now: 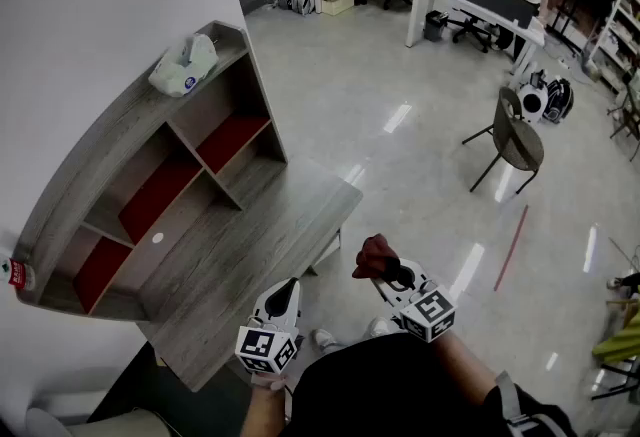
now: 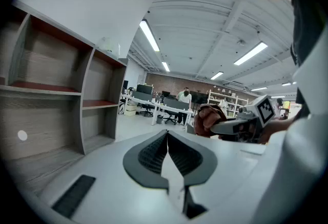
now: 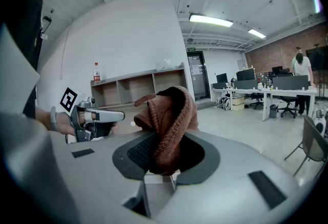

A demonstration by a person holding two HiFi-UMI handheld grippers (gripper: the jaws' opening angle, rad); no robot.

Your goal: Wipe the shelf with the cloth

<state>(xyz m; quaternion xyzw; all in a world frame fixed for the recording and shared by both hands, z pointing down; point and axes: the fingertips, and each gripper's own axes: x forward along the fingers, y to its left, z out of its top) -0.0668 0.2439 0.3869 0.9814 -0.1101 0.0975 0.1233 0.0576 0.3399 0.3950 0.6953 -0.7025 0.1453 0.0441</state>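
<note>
A grey wooden shelf unit (image 1: 150, 180) with red-backed compartments stands against the white wall, left in the head view; it also shows in the left gripper view as the shelf (image 2: 56, 89) and far off as the shelf (image 3: 136, 84) in the right gripper view. My right gripper (image 1: 378, 263) is shut on a bunched reddish-brown cloth (image 3: 169, 125), held over the floor right of the desk; the cloth (image 1: 374, 253) is a dark red lump there. My left gripper (image 1: 285, 293) hangs at the desk's front edge, jaws together with nothing between them (image 2: 166, 148).
A white plastic bag (image 1: 185, 65) lies on the shelf top and a small bottle (image 1: 15, 273) stands at its near left end. The desk surface (image 1: 240, 245) below the shelf carries a small white dot. A chair (image 1: 515, 140) stands on the floor to the right; office desks and people are far back.
</note>
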